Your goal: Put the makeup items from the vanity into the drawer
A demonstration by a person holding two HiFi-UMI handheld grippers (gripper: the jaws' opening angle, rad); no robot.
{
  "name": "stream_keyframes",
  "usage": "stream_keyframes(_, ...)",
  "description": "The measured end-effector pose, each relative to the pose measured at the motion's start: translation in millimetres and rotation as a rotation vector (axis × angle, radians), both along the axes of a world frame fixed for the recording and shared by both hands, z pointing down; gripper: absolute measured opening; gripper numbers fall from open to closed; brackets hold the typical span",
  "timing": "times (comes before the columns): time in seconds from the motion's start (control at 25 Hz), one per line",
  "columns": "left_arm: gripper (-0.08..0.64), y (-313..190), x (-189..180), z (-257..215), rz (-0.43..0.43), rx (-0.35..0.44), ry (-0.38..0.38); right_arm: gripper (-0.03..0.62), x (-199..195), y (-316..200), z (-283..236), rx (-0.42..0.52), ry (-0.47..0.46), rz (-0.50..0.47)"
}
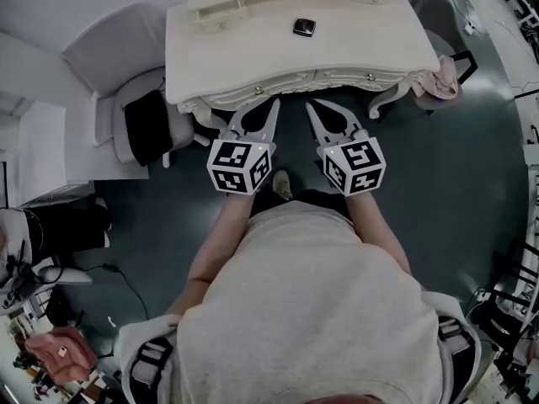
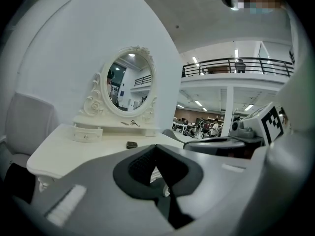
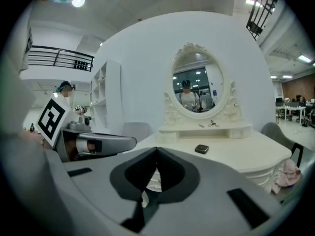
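The cream vanity (image 1: 253, 32) stands in front of me, and a small dark compact (image 1: 304, 27) lies on its top. The compact (image 2: 131, 144) (image 3: 201, 149) shows in both gripper views. An eyelash curler (image 3: 213, 124) rests on the raised shelf under the oval mirror (image 3: 198, 86). My left gripper (image 1: 274, 102) and right gripper (image 1: 309, 104) hover side by side just short of the vanity's front edge, by its drawer fronts with small knobs (image 1: 369, 77). Both are shut, with nothing between the fingers.
A grey chair (image 1: 126, 66) with a black item (image 1: 150, 124) on its seat stands left of the vanity. A pink cloth (image 1: 438, 78) hangs on a chair at the right. White shelving (image 1: 42, 150) is at far left. Dark floor lies below.
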State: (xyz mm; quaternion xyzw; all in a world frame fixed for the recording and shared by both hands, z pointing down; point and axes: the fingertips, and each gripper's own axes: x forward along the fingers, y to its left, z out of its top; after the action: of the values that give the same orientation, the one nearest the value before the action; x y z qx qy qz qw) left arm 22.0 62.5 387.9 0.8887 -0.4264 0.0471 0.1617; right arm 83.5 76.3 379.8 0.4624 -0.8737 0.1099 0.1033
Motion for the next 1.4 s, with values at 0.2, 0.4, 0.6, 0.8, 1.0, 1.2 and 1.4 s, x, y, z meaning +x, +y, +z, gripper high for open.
stream_keyframes(0.2,0.009,-16,-2,2,0.034,-0.017,0.019,0.008,-9,-16,1,-0.023,-0.023,0.031)
stream_keyframes(0.4,0.009,-10,-6,8,0.037,-0.048,0.029,0.008,-12,-16,-5,-0.020,-0.038,0.029)
stream_keyframes(0.6,0.009,-29,-8,18,0.023,-0.062,0.037,0.008,-12,-38,-1,-0.015,-0.035,0.010)
stream_keyframes(0.8,0.009,-61,-3,17,0.007,-0.056,0.031,0.008,-2,-76,-5,-0.012,-0.050,-0.003)
stream_keyframes(1.0,0.009,-99,6,14,0.011,-0.039,0.023,0.008,1,-115,-12,0.013,-0.060,-0.043)
stream_keyframes(1.2,0.009,-140,8,8,-0.004,-0.036,0.022,0.008,8,-153,-6,-0.020,-0.073,-0.083)
stream_keyframes(1.4,0.009,-171,10,5,-0.036,-0.044,0.014,0.008,8,-188,-19,0.004,-0.076,-0.128)
